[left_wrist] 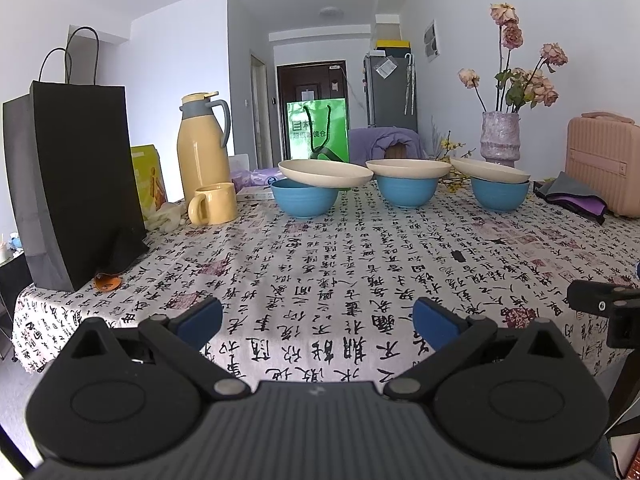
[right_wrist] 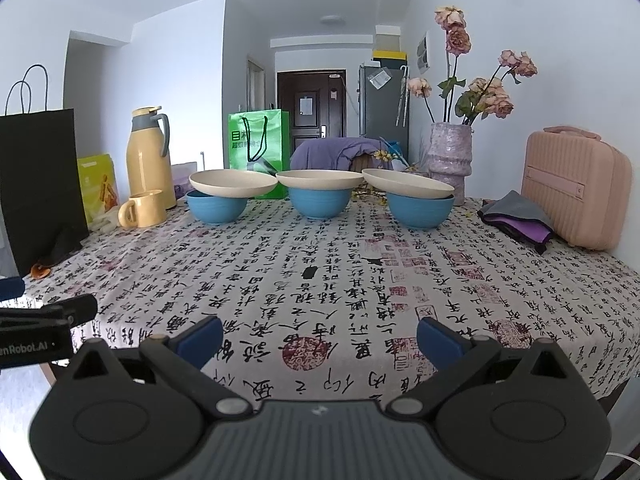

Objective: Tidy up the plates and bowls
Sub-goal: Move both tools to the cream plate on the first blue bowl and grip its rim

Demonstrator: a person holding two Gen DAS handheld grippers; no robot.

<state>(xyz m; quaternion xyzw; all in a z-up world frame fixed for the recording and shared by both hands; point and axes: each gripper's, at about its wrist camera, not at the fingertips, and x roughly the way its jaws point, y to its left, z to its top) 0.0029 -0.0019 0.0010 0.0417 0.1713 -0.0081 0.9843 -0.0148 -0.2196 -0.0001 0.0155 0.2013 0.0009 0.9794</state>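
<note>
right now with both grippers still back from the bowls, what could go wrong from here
The right plate sits tilted on its blue bowl, so a nudge could slide it off. The vase of dried flowers stands just behind, within bumping range. The left plate overhangs its bowl and may tip if gripped by one edge.

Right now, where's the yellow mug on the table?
The yellow mug sits at the table's far left in both views, just in front of the yellow thermos jug, between the black paper bag and the leftmost blue bowl.

Black paper bag point(right_wrist: 38, 184) cut off left
</note>
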